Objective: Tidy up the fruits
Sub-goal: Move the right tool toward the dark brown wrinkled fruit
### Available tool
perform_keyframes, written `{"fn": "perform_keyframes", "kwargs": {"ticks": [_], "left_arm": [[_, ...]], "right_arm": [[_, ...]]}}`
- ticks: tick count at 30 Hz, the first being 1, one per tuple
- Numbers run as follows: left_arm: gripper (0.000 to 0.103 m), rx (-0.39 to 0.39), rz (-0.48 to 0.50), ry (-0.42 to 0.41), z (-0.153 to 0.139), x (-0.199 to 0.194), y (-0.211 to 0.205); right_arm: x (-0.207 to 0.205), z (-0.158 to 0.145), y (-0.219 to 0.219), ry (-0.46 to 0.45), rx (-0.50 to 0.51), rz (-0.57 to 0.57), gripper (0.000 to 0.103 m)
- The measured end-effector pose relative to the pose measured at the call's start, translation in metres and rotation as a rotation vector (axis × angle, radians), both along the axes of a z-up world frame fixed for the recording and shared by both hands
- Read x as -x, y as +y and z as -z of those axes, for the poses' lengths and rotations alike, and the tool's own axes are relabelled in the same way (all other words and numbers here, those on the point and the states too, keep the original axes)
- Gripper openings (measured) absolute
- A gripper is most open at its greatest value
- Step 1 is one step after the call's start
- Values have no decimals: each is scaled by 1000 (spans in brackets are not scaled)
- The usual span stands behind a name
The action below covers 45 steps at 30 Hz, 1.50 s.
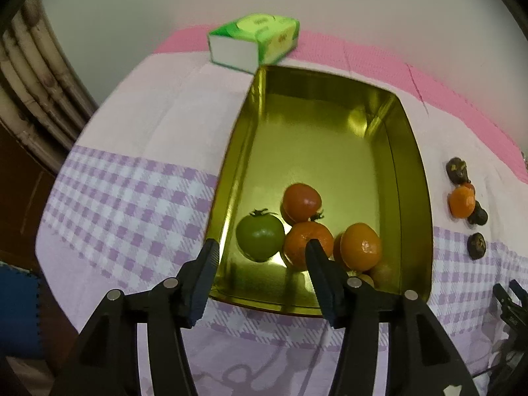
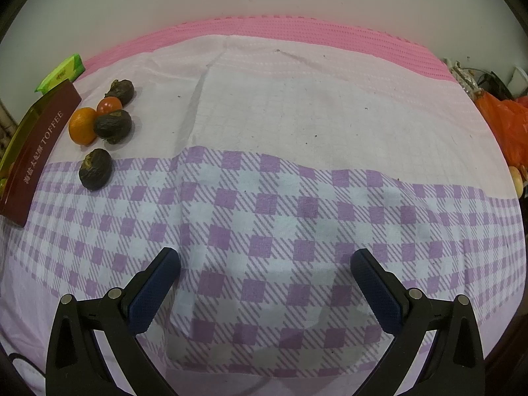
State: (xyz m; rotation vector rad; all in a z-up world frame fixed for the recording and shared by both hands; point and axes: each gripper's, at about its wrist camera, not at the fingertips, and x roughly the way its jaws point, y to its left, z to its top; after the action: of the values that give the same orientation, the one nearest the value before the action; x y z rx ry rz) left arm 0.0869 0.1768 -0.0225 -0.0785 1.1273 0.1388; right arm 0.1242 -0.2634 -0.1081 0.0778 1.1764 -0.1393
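the left gripper (image 1: pixel 262 247) is held over the near end of the gold tin (image 1: pixel 412 151), its jaws parted with nothing pinched between them. a green tomato (image 1: pixel 260 237), a red tomato (image 1: pixel 302 202) and two oranges (image 1: pixel 361 246) are gathered at the tin's near end. the right gripper (image 2: pixel 265 260) is spread wide above the checked cloth (image 2: pixel 264 198), gripping nothing. an orange (image 2: pixel 82 125), a small red fruit (image 2: pixel 109 105) and three dark wrinkled fruits (image 2: pixel 95 168) are left on the cloth just right of the tin. a green tissue pack (image 1: pixel 254 41) is seen beyond the tin.

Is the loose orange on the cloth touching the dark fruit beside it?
Touching. In the right wrist view, the orange presses against the dark fruit, no cloth visible between them.
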Motion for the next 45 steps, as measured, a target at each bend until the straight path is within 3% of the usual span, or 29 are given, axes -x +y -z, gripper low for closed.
{"fn": "perform_keyframes", "kwargs": {"ticks": [6,22,29,34,45], "left_arm": [[63,-23,21,-97,-21,13,-12],[90,-31,78,-148,-35,27,-23],[91,-47,60,-150,-39,35,-18],[98,-64,49,-162,-43,47,-13],[98,-65,32,-131,-35,49,-7]], "right_arm": [[1,0,0,-3,2,5,103],[0,2,-1,15,3,24,103],[-2,2,-1,23,5,39,103],[2,3,1,28,6,50,103],[-2,4,-1,50,4,65,103]]}}
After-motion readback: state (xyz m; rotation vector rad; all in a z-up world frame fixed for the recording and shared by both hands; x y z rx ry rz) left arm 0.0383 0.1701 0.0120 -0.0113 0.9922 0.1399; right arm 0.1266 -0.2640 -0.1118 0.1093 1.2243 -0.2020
